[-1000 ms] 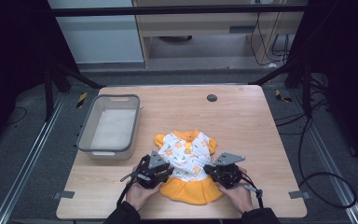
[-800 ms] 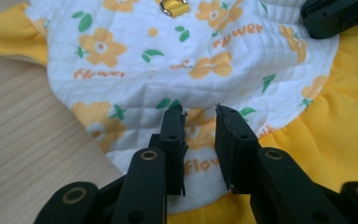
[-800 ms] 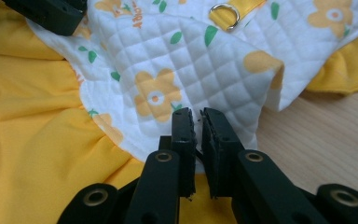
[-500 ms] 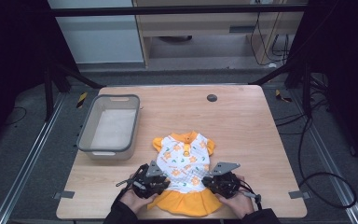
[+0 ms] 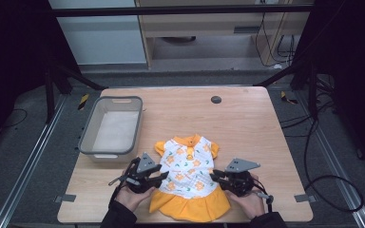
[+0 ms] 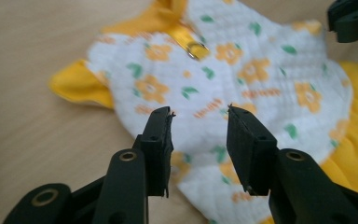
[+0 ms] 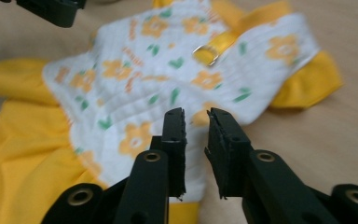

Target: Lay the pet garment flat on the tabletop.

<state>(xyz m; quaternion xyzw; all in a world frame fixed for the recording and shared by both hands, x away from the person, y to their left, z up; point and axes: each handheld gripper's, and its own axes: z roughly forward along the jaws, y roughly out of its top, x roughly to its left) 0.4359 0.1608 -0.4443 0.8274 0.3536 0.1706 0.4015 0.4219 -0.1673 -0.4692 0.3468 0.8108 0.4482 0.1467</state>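
Dress (image 5: 188,178) flat on table (image 5: 247,123) | left hand-held gripper (image 5: 158,176) just parted, empty | right hand-held gripper (image 5: 215,176) likewise

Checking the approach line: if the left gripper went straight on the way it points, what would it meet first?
Probably the dress: its white flowered top lies right ahead of the open left gripper, though depth is unclear.

a light wooden desk (image 5: 247,118) stands on a dark grey carpeted floor (image 5: 24,156), with metal rails (image 5: 28,161) running along either side. behind it sit a pale cabinet (image 5: 100,38) and a wooden shelf unit (image 5: 218,33). black cables (image 5: 323,156) trail at right. the surroundings are dim.
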